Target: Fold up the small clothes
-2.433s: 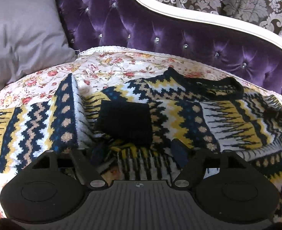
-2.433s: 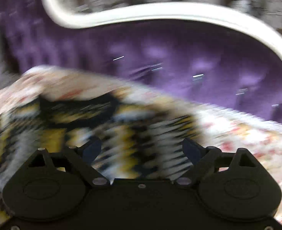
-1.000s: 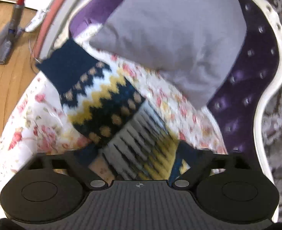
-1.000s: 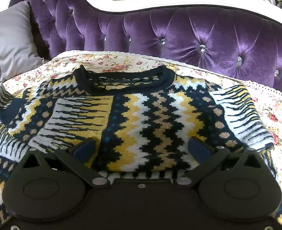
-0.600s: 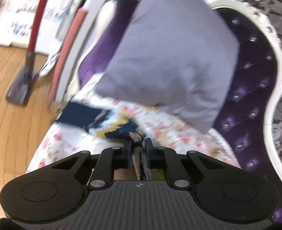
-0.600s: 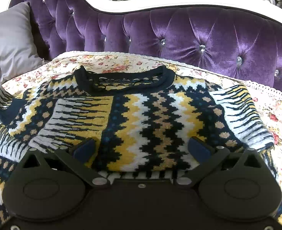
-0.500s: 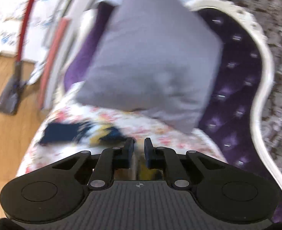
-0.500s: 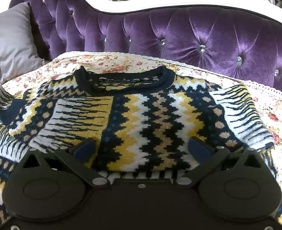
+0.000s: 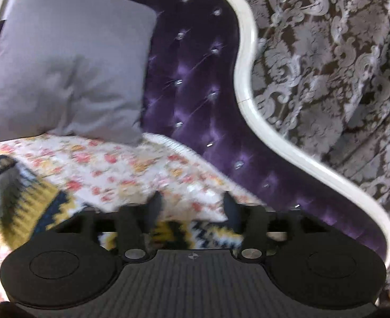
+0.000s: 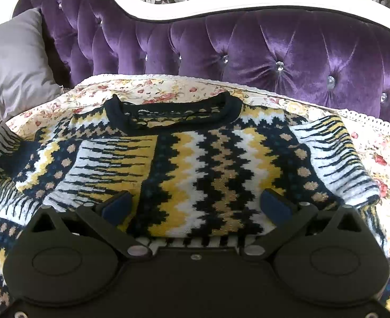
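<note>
sweater flat on sofa, both grippers open

patterned knit sweater (image 10: 195, 169) spread flat on floral cover (image 10: 380, 159) over seat of purple tufted sofa (image 10: 274, 50). navy collar (image 10: 173, 111) toward sofa back, label visible inside neck. zigzag bands in yellow, white, navy and tan across body. one sleeve folded in over chest at viewer's left; other sleeve (image 10: 335, 159) draped along viewer's right edge, on cover.

right gripper (image 10: 195, 206) low over lower half of sweater body. jaws wide apart, nothing between them; blue pads (image 10: 115, 206) flank central zigzag bands. contact between fingers and knit: cannot tell.

left gripper (image 9: 192, 212) near far end of sofa, aimed toward grey cushion (image 9: 65, 66) and white curved frame (image 9: 248, 53). jaws apart, nothing clamped; fingers (image 9: 155, 206) blurred. strip of sweater (image 9: 200, 233) visible just beneath and between fingers; further blurred part (image 9: 22, 204) on cover at viewer's left. grey cushion propped against sofa back, lower edge touching floral cover (image 9: 120, 169).

damask-pattern wall (image 9: 327, 66) behind sofa frame.
</note>
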`<state>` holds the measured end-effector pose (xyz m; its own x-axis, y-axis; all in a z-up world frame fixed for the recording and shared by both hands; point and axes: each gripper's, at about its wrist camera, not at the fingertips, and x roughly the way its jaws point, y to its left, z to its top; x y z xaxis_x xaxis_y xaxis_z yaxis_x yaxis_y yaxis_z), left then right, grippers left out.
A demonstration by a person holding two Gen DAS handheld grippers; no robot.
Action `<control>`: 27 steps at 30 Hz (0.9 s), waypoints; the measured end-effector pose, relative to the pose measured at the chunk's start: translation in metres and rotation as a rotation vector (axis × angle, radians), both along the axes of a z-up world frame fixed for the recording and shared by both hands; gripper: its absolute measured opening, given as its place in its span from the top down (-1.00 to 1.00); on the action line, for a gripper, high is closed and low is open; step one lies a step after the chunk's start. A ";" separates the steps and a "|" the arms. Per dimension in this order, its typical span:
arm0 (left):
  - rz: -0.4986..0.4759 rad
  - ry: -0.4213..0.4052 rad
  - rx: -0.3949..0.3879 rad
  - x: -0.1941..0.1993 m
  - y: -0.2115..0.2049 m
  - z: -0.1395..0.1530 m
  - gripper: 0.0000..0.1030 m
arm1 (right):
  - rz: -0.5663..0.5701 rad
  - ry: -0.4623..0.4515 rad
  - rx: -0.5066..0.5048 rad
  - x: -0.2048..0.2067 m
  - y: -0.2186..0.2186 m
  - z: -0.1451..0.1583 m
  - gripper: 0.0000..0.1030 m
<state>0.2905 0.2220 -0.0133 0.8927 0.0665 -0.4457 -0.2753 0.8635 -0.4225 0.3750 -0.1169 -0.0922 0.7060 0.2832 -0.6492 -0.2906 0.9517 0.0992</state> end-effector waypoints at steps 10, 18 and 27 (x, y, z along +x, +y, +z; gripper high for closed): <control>0.384 0.181 0.038 -0.085 0.090 -0.036 -0.37 | 0.145 -0.106 -0.104 -0.018 0.055 0.039 -0.99; 0.585 0.336 0.055 -0.102 0.127 -0.057 -0.38 | 0.538 -0.221 -0.048 -0.063 0.199 0.090 -0.98; 0.808 0.305 -0.051 -0.134 0.155 -0.062 -0.38 | 0.793 -0.179 0.033 -0.081 0.349 0.080 -0.96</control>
<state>0.1569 0.3769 -0.0751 0.4213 0.6024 -0.6779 -0.9042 0.3365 -0.2630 0.2945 0.2317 -0.0121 0.3797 0.7598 -0.5277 -0.8912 0.4535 0.0118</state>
